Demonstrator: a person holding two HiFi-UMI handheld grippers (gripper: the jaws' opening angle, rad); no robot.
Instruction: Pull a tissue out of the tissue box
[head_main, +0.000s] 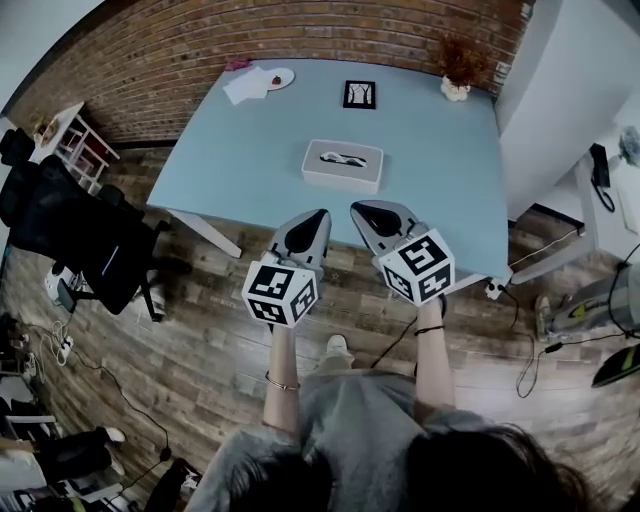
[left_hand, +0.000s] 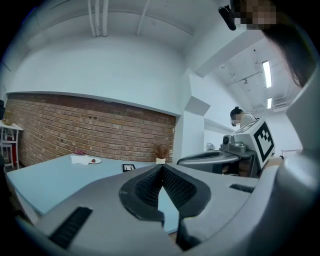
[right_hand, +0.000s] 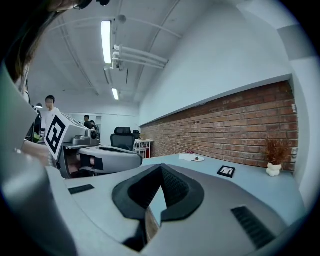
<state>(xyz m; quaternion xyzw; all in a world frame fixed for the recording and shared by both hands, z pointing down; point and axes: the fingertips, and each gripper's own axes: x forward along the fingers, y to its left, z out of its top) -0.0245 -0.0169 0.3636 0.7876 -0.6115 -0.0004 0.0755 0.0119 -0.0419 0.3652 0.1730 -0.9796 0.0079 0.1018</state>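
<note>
**Tissue box lost behind the grippers' own bodies**

In both gripper views the tissue box (head_main: 343, 165) is hidden behind the grey body of the left hand-held gripper (left_hand: 162, 166) or the right hand-held gripper (right_hand: 160, 167). Only the far part of the bench (left_hand: 45, 180) shows past them. In the head view, the red thing (head_main: 276, 79) on the plate (head_main: 286, 74) at the bench's far left corner is too small to tell. So is the print in the black frame (head_main: 359, 94). The person's head (head_main: 480, 475) is cut off by the lower edge.

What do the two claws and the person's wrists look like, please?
Both the left claw and right claw are smooth grey shells tapering to a point, with black ribbed pads inside. Each carries a white cube with black square markers. A thin bracelet circles the left wrist, a dark band the right.
</note>
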